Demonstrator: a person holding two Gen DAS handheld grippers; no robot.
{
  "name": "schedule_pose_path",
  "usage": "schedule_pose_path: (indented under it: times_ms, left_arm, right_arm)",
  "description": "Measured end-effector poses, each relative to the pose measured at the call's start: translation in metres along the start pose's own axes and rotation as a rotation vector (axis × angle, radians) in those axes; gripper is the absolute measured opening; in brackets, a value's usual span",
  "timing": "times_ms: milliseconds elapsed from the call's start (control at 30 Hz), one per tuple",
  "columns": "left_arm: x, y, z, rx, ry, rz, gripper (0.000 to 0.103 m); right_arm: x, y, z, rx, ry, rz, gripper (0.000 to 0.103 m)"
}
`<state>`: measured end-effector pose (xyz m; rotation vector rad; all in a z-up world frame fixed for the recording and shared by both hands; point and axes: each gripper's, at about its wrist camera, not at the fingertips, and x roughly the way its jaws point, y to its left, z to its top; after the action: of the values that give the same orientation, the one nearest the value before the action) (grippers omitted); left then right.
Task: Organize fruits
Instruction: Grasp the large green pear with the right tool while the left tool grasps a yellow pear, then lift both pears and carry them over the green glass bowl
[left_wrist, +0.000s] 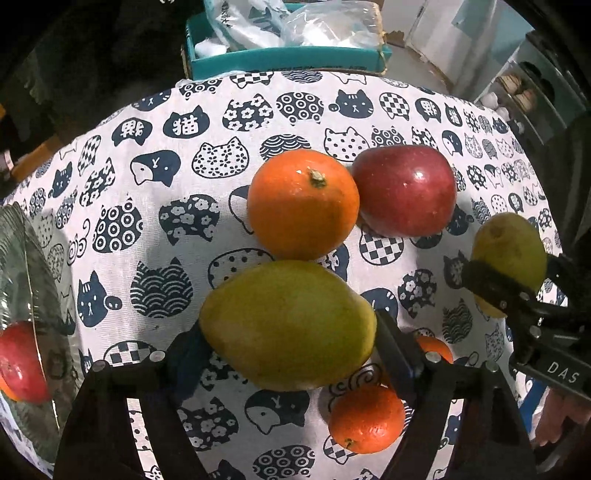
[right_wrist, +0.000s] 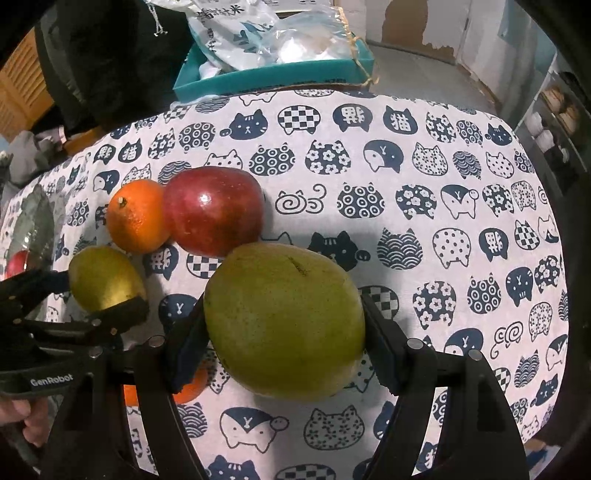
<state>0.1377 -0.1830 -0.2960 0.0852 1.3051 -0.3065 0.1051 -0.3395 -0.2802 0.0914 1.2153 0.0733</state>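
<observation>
- Fruits lie on the bench under a cat-print cloth (left_wrist: 122, 155). A large orange (left_wrist: 303, 205) touches a red apple (left_wrist: 404, 190) at the centre of the left wrist view.
- Left gripper (left_wrist: 284, 332) points steeply down, its jaws partly open around a yellow-green mango (left_wrist: 288, 325) in the lower middle of the frame, with a pad against each side of it.
- Right gripper (right_wrist: 282, 314) has a second mango (right_wrist: 284, 321), greener, clamped in jaws about half open, at the lower centre of the right wrist view.
- A small orange (left_wrist: 365, 419) sits on the cloth at the lower right of the left wrist view, just beyond the jaw there.
- A glass bowl (left_wrist: 22, 277) at the left edge holds a red fruit (left_wrist: 20, 363).
- A teal box (left_wrist: 288, 61) stuffed with plastic bags stands past the far edge of the bench, top centre.
- A person's fingers (right_wrist: 22, 413) show at the lower left edge of the right wrist view.
</observation>
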Motion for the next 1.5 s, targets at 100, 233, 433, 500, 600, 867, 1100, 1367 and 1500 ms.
schedule_pose_path:
  times_ms: [100, 233, 433, 500, 600, 867, 1100, 1367, 1500]
  left_arm:
    - [-0.003, -0.002, -0.002, 0.010, -0.011, 0.009, 0.084]
    - [-0.015, 0.002, -0.004, 0.017, -0.035, 0.007, 0.084]
    - [-0.042, 0.002, -0.006, 0.020, -0.089, 0.012, 0.084]
    - [-0.052, 0.002, -0.007, 0.022, -0.112, 0.018, 0.084]
    - [-0.065, 0.003, -0.009, 0.015, -0.140, 0.014, 0.084]
    - [-0.105, 0.007, -0.013, 0.004, -0.216, 0.007, 0.084]
    - [-0.137, 0.008, -0.018, 0.012, -0.286, 0.009, 0.084]
    - [-0.173, 0.012, -0.025, 0.015, -0.361, 0.006, 0.084]
    - [-0.186, 0.014, -0.028, 0.015, -0.387, 0.003, 0.084]
  right_arm:
    - [-0.003, 0.002, -0.001, -0.004, -0.009, 0.000, 0.076]
    - [-0.009, 0.005, -0.001, -0.009, -0.026, 0.001, 0.076]
    - [-0.025, 0.009, 0.000, -0.020, -0.062, 0.003, 0.076]
    - [-0.033, 0.011, 0.001, -0.027, -0.080, 0.001, 0.076]
    - [-0.044, 0.012, 0.003, -0.029, -0.103, 0.003, 0.076]
    - [-0.076, 0.020, 0.007, -0.043, -0.167, 0.007, 0.076]
    - [-0.102, 0.029, 0.007, -0.066, -0.220, 0.013, 0.076]
    - [-0.134, 0.039, 0.004, -0.092, -0.285, 0.023, 0.076]
    - [-0.147, 0.043, 0.002, -0.106, -0.312, 0.031, 0.076]
